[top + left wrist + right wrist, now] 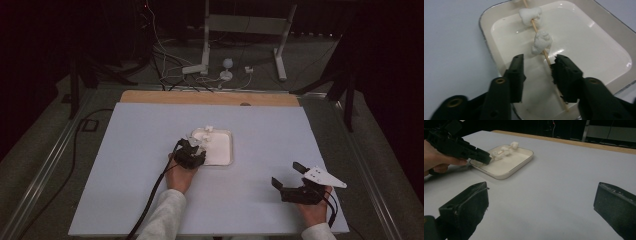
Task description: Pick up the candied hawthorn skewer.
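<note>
A wooden skewer [546, 56] threaded with white marshmallows [541, 41] lies slanted in a cream rectangular tray [485, 32] near the middle of the table [225, 156]. My left gripper [537, 61] reaches into the tray's near left corner [192, 150]. Its jaws stand apart around the skewer's bare lower end; the stick rests against the right jaw and a gap separates it from the left jaw. My right gripper [286, 174] hovers low over the mat at the front right, open wide [542, 190] with nothing between its fingers. From there the tray [514, 167] and the left gripper [485, 157] appear ahead on the left.
A pale mat [140, 150] covers the table, with a strip of wood [210, 97] showing along the far edge. Behind it stand a white frame's legs [280, 55] and loose cables [165, 65]. Each gripper trails a black cable.
</note>
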A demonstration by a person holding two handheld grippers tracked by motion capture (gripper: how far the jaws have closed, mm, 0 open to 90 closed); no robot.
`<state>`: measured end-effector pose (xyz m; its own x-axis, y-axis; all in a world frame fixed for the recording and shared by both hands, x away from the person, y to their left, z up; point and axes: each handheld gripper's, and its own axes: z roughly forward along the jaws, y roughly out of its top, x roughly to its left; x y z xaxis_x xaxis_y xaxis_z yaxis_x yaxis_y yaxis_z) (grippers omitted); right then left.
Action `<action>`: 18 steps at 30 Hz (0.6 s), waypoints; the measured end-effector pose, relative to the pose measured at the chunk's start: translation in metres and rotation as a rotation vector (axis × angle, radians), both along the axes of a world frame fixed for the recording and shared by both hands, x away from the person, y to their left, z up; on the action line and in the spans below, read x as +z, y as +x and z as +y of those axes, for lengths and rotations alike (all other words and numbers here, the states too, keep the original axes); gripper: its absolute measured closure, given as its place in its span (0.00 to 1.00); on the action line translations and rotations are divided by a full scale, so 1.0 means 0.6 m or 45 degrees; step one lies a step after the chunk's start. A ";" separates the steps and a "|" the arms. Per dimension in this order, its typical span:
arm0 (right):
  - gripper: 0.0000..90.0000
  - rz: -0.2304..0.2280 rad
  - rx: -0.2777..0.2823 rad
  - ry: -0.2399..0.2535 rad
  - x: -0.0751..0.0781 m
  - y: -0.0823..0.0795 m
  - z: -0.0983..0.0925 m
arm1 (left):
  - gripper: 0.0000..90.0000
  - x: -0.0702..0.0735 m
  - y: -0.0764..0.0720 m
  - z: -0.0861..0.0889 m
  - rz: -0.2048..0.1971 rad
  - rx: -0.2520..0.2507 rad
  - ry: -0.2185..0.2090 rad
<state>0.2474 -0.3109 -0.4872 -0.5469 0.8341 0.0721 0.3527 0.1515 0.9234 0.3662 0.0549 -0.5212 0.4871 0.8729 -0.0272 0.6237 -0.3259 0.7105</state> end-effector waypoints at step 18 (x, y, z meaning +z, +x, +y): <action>0.00 0.003 0.003 -0.005 -0.001 0.001 0.000 | 1.00 0.021 -0.003 0.014 0.128 0.019 -0.127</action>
